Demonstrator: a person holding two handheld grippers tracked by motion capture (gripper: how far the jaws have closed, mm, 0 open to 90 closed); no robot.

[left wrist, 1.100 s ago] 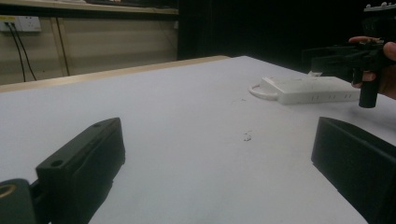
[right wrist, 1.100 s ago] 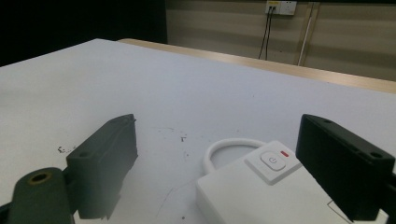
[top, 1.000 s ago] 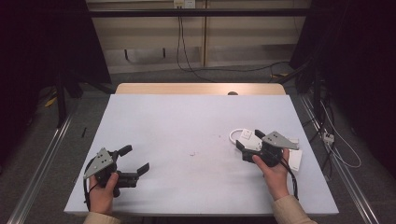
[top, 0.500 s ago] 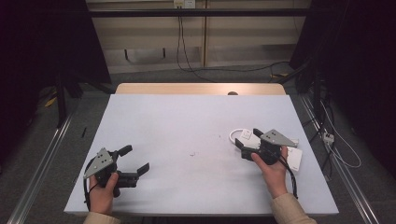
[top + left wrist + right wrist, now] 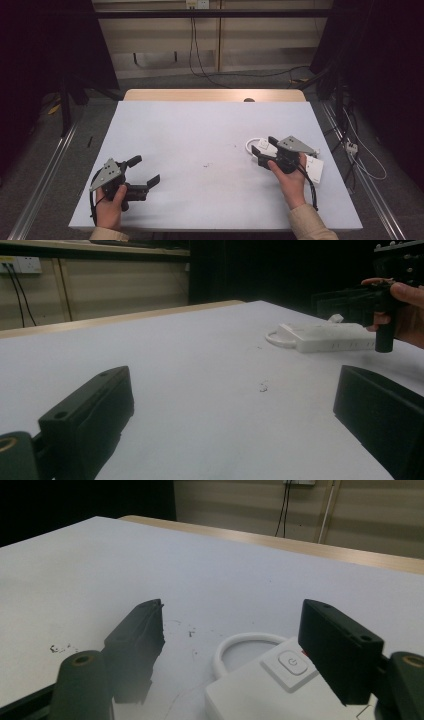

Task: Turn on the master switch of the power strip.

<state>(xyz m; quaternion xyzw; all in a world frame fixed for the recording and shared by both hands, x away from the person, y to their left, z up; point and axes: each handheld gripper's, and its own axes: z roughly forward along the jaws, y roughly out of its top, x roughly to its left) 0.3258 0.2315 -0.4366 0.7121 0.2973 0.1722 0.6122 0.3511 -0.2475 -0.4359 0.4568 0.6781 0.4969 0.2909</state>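
Pale surface point(image 5: 200, 130) with a wooden strip point(image 5: 215, 95) along its far edge. Beige panelled wall point(image 5: 165, 40) behind, black cables point(image 5: 192, 37) hanging from a socket point(image 5: 196, 4). Grey floor point(image 5: 60, 150), metal rails point(image 5: 45, 175) either side. Dark curtains point(image 5: 45, 55) flank the room.

- High view: fixed above the near edge, facing forward and down over the whole table point(image 5: 210, 125).
- Left gripper view: low, skimming the tabletop toward the power strip point(image 5: 330, 336).
- Right gripper view: close over the same power strip point(image 5: 280, 680).
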